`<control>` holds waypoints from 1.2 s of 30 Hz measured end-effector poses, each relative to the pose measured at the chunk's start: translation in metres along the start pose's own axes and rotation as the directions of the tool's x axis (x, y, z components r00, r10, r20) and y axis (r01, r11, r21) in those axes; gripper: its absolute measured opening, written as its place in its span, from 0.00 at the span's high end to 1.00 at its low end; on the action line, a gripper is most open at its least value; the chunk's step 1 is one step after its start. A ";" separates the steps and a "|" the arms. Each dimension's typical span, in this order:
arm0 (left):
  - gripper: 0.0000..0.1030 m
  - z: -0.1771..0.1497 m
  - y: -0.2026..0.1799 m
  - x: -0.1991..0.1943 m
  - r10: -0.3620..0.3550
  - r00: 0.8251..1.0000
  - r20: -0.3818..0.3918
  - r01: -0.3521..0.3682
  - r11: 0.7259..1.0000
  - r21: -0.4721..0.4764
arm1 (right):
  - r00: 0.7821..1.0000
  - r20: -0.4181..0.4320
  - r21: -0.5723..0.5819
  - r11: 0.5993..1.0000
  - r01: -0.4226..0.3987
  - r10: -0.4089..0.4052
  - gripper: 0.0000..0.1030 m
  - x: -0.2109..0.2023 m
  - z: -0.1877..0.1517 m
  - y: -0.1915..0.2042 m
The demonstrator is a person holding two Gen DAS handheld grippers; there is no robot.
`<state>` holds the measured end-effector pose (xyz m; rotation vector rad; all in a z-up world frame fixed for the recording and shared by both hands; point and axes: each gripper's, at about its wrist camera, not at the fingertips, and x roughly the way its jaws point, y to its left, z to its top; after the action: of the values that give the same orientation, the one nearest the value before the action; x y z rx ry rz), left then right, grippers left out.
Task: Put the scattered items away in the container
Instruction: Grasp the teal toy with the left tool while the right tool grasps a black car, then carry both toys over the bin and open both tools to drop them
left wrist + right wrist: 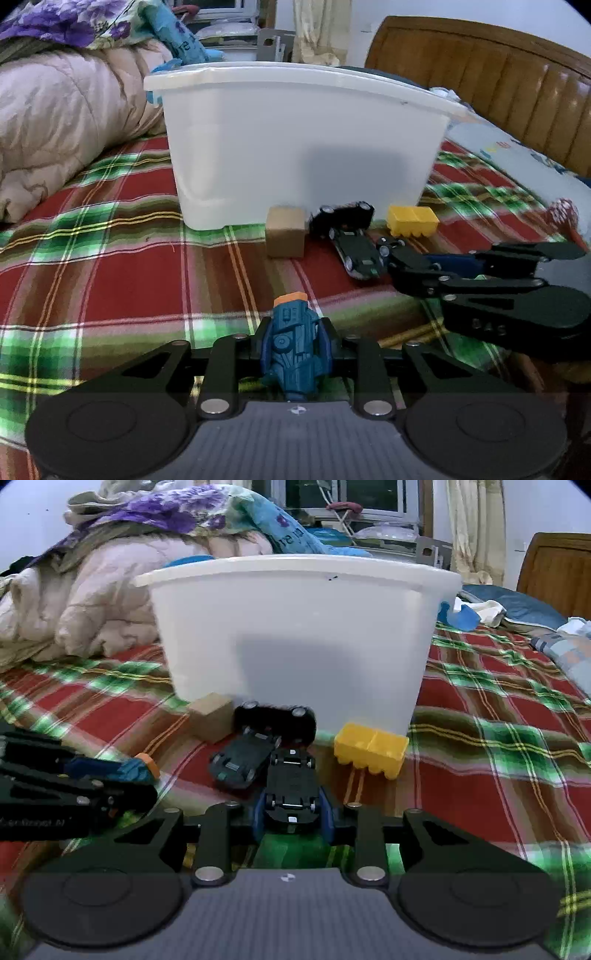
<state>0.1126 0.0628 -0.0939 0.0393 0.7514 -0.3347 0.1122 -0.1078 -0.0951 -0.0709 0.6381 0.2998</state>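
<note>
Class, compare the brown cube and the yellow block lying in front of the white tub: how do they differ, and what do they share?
The brown cube is plain, smooth-faced and squarish; the yellow block is longer, with a ridge dividing its top and bumps along its lower edge. The cube lies left of the black toy cars, the block right of them. Both rest ungripped on the plaid bedcover by the white tub.

Your right gripper (293,814) clamps a black toy car (293,794), just before the white container (295,642) on the bed (498,738).

Matt white plastic container (295,147) on woven plaid cloth (110,258).
</note>
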 end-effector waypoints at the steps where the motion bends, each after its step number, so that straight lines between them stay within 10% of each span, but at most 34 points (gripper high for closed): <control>1: 0.72 0.000 0.000 -0.003 -0.007 1.000 -0.005 0.007 1.000 -0.003 | 1.000 0.001 -0.001 1.000 -0.010 0.010 0.68 -0.005 -0.001 0.000; 19: 0.72 0.134 -0.008 -0.080 0.013 0.975 0.221 -0.023 0.999 0.042 | 0.979 0.202 -0.002 1.000 -0.004 0.004 0.68 -0.077 0.123 -0.014; 31: 0.72 0.195 0.002 0.010 0.110 0.983 0.149 -0.122 0.990 0.072 | 0.999 0.052 0.058 0.998 0.009 -0.012 0.66 0.014 0.168 -0.050; 36: 0.49 0.185 -0.002 0.021 0.114 0.987 0.115 -0.123 0.990 0.073 | 0.999 0.046 0.054 0.998 0.020 -0.022 0.36 0.019 0.163 -0.047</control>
<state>0.2491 0.0269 0.0281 0.1394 0.6223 -0.2509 0.2343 -0.1228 0.0229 -0.0190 0.5983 0.2631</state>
